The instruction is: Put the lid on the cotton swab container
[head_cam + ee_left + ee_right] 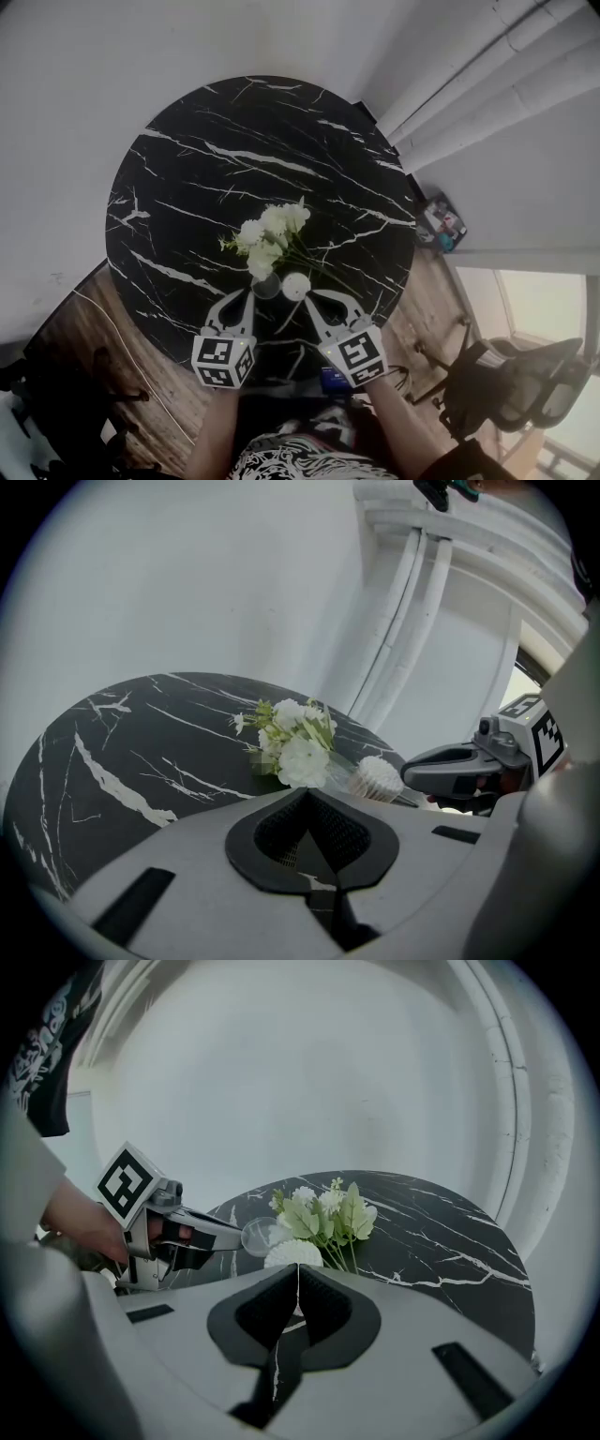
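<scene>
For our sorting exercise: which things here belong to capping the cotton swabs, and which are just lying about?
Belongs to the job: clear lid, cotton swab container, left gripper, right gripper.
Just lying about: white flowers, office chair.

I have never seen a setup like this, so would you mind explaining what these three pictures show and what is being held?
There is no robot here: a person holds a two-jaw gripper in each hand. The head view looks down from a camera on the person's head. The other two views come from cameras riding on each gripper, looking along its jaws. On the round black marble table are white flowers and a cotton swab container. The left gripper is shut on the clear lid, beside the container. The right gripper has its jaws together, tips at the container; whether it pinches it, I cannot tell.
</scene>
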The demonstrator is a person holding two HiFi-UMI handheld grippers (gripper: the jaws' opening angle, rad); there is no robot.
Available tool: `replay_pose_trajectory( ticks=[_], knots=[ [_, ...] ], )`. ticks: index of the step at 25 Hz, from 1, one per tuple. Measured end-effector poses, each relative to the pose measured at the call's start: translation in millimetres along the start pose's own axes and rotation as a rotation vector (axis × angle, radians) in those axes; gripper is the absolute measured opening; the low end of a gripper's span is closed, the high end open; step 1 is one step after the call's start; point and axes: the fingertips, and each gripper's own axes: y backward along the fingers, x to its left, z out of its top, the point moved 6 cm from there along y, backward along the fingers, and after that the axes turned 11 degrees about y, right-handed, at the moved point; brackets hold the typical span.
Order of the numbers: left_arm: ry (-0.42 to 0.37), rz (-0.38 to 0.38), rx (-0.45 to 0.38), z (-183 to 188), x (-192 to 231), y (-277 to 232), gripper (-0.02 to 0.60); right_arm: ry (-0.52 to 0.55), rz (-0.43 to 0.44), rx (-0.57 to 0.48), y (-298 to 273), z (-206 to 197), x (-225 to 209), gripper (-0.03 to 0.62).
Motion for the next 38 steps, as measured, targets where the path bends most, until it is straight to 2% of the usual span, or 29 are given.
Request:
replay_pose_trajectory(
  ticks=[7,11,14,21,30,38],
  knots=[
    [0.003,-0.010,0.009,1.6,3.5,-5.0,0.014,-0.012,-0.007,-0.002,-1.1,0.8,0.3,0.018],
    [0.044,0.009,0.005,1.0,12.0,-7.9,0.014,-0.013,-0.013,-0.005,-1.9,1.4,-1.0,0.018],
    [0.064,-0.018,0.008,0.1,12.9,-12.3,0.014,-0.003,-0.011,-0.004,-3.1,2.1,-1.5,0.018],
    [0.055,-0.046,0.013,2.1,10.2,-15.6,0.014,0.024,-0.003,0.005,-3.9,2.7,-2.2,0.018],
    [0.054,-0.098,-0.033,10.3,4.5,-9.5,0.014,0.007,-0.007,-0.004,-3.8,2.6,-1.4,0.018],
    [0.041,-0.114,-0.039,13.5,-1.3,-7.5,0.014,0.006,-0.006,-0.006,-4.3,2.6,-1.3,0.018]
  ],
)
